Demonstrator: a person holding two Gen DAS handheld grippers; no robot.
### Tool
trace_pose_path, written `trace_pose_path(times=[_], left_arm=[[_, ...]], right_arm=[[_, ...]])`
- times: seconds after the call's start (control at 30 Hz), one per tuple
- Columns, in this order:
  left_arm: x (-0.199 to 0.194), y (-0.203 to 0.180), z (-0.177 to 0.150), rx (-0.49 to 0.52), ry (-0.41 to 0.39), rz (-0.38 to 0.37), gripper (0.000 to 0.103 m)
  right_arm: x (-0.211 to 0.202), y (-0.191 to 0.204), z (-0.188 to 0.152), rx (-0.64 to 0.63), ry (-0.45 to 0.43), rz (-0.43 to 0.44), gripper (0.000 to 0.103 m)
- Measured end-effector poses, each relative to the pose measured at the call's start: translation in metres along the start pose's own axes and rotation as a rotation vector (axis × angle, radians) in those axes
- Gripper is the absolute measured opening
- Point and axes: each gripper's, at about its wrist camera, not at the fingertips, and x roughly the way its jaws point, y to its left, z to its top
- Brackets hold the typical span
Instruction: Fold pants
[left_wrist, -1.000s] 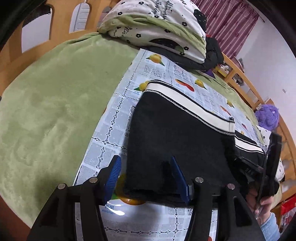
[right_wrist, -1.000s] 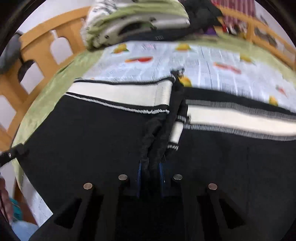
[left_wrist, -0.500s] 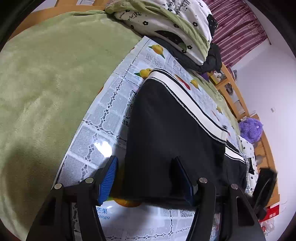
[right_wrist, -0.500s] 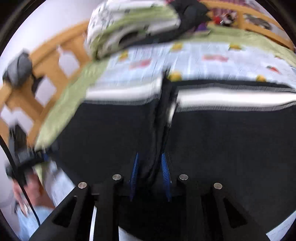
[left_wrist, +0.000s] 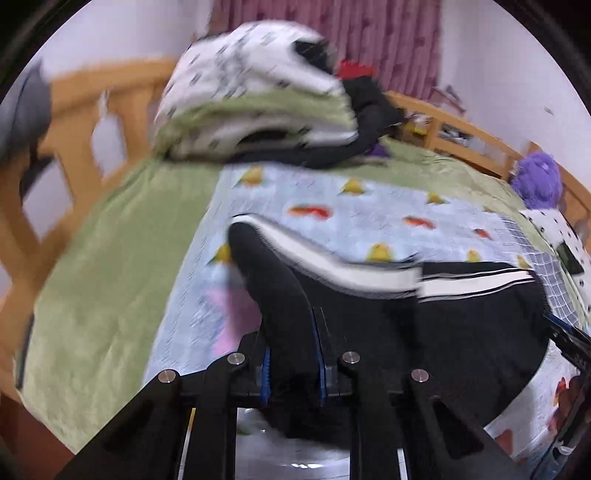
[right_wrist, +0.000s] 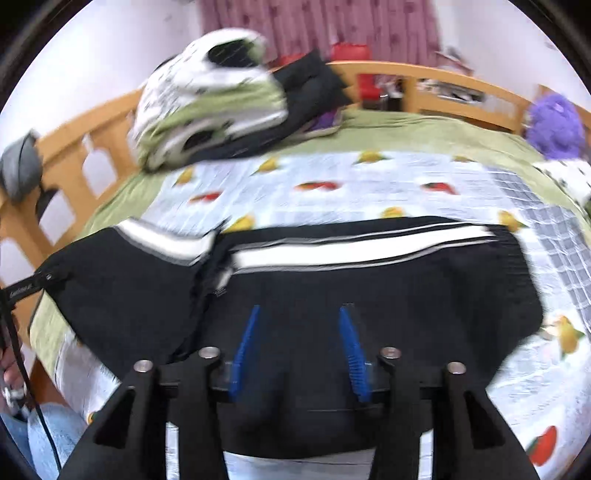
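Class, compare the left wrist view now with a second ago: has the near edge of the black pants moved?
Yes. The left gripper has closed its jaws on the pants and raised their edge off the fruit-print sheet, where it lay flat before.

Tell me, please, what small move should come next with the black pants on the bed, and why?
Probably carry the lifted fold across with the left tongs. They are closing on a raised ridge of the black pants, while the right tongs are opening above the cloth and grip nothing. The pants lie only partly folded on the fruit-print sheet, so the left side seems the one to move.
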Motion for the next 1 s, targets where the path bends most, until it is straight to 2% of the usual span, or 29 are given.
trace_pose_path(times=[0.1, 0.2, 0.3, 0.4, 0.5, 0.63, 0.7, 0.73, 0.77, 0.83, 1.0], left_arm=[[-0.014, -0.057, 0.008, 0.086, -0.037, -0.036, 0.016], [-0.016, -0.119, 0.007, 0.147, -0.04, -0.124, 0.016], [-0.007, -0.168, -0.001, 0.166, -0.014, -0.213, 0.016], [0.007, -0.201, -0.013, 0.153, 0.028, -0.311, 0.016], [0.018, -0.219, -0.026, 0.151, 0.067, -0.398, 0.016], [0.026, -0.225, -0.043, 0.171, 0.171, -0.497, 0.027], [0.02, -0.214, -0.045, 0.151, 0.174, -0.525, 0.027], [0.017, -0.207, -0.043, 0.145, 0.161, -0.515, 0.034], [0.012, -0.193, -0.041, 0.132, 0.14, -0.495, 0.051], [0.008, -0.173, -0.037, 0.103, 0.109, -0.481, 0.066], [0.019, -0.118, -0.025, 0.023, 0.045, -0.343, 0.066]], right_arm=[[-0.01, -0.042, 0.006, 0.082, -0.053, -0.042, 0.048], [-0.004, -0.085, 0.008, 0.123, -0.009, -0.117, 0.048], [0.003, -0.12, 0.005, 0.202, 0.025, -0.124, 0.048], [0.003, -0.142, 0.0, 0.268, 0.038, -0.107, 0.046], [-0.002, -0.152, -0.005, 0.277, 0.03, -0.109, 0.046], [0.008, -0.144, -0.007, 0.23, 0.054, -0.084, 0.046], [0.015, -0.133, -0.007, 0.204, 0.071, -0.056, 0.046], [0.018, -0.129, -0.008, 0.193, 0.081, -0.034, 0.046], [0.023, -0.122, -0.007, 0.183, 0.092, -0.003, 0.046], [0.037, -0.105, -0.002, 0.157, 0.119, 0.062, 0.046], [0.086, -0.065, 0.006, 0.11, 0.226, 0.152, 0.05]])
